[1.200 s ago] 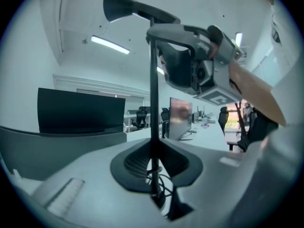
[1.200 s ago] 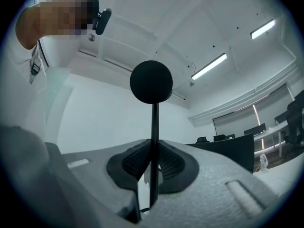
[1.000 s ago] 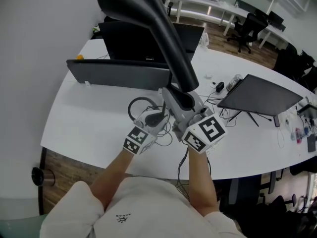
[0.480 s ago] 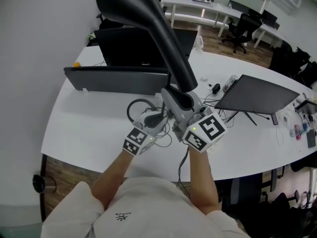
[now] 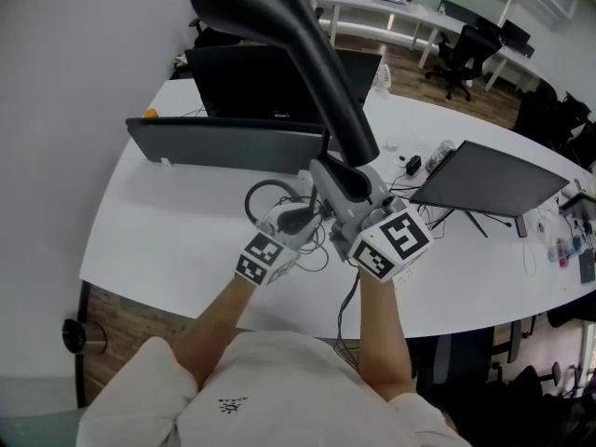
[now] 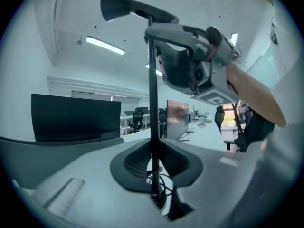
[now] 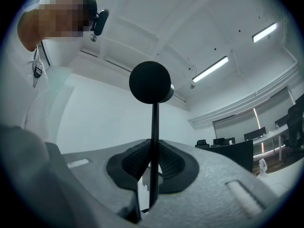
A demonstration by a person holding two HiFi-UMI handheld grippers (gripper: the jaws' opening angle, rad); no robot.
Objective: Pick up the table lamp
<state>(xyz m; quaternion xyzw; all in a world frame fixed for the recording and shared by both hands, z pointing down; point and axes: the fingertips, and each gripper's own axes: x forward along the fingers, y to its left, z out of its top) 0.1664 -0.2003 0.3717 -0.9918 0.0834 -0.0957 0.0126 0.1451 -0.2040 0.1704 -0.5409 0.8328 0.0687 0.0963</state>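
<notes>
The black table lamp is off the table and held in both grippers. Its big cone-shaped head (image 5: pixel 279 45) fills the upper middle of the head view. In the left gripper view the thin stem (image 6: pixel 153 103) runs up to the head (image 6: pixel 118 6). My left gripper (image 6: pixel 154 163) is shut on the lower stem, with a coil of the lamp's cable (image 6: pixel 160 186) just below the pads. My right gripper (image 6: pixel 190 65) clamps the stem higher up. Its own view shows it (image 7: pixel 153 167) shut on the stem below the round back of the head (image 7: pixel 150 82). Both grippers (image 5: pixel 303 214) (image 5: pixel 340 182) sit side by side over the table.
A white curved table (image 5: pixel 158 240) lies below. Two dark monitors (image 5: pixel 228 142) (image 5: pixel 265 82) stand at its far left, and a tilted screen (image 5: pixel 489 180) at the right. Cables and small items (image 5: pixel 410 164) lie between them. Office chairs (image 5: pixel 466 54) stand behind.
</notes>
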